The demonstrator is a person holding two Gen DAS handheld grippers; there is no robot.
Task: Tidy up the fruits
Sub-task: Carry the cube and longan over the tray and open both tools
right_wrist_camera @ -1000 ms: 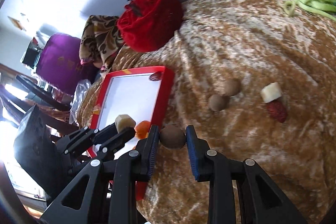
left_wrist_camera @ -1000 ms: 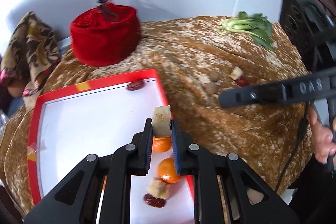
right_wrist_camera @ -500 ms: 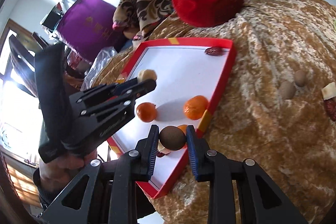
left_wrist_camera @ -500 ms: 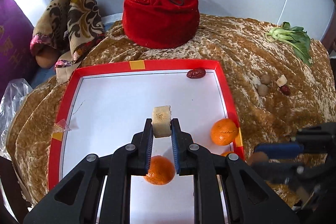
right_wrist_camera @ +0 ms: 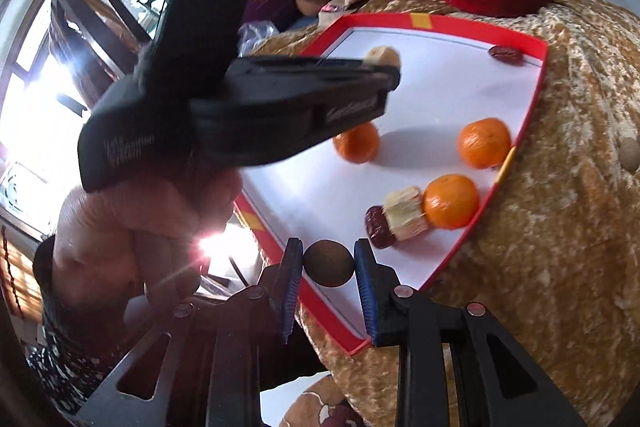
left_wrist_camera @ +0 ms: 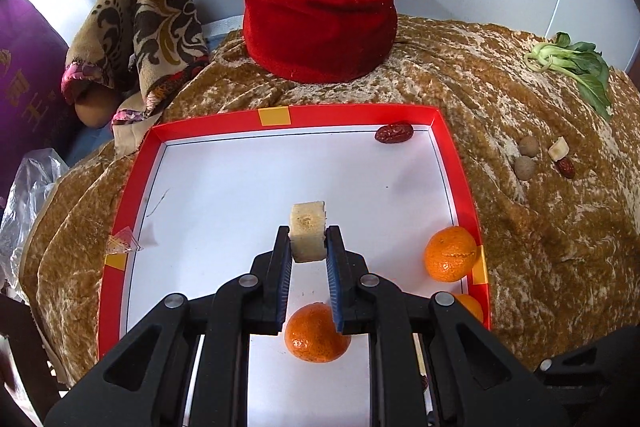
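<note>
left gripper (left_wrist_camera: 308, 239): black, blue-padded, pinching a pale beige cut fruit chunk (left_wrist_camera: 307, 235) above the white-floored, red-rimmed tray (left_wrist_camera: 456, 163). right gripper (right_wrist_camera: 328, 263): clamped on a round brown fruit (right_wrist_camera: 329, 263) over the tray's near corner. in tray: three oranges (right_wrist_camera: 484, 143), one dried red date (left_wrist_camera: 394, 133). on mottled brown cloth (left_wrist_camera: 540, 227): two brown fruits (left_wrist_camera: 525, 167), chunk, date.

surface: brown mottled cloth (left_wrist_camera: 460, 75) draped over a rounded support
tray (left_wrist_camera: 460, 163): red rim, white floor, lies on the cloth
pouch (left_wrist_camera: 320, 27): red velvet, just behind the tray
greens (left_wrist_camera: 576, 67): far right of the tray, near the cloth's edge
two brown balls (left_wrist_camera: 525, 167): right of the tray, close together
pale chunk (left_wrist_camera: 558, 148): just right of the balls
date (left_wrist_camera: 566, 167): touching the chunk, nearer side
</note>
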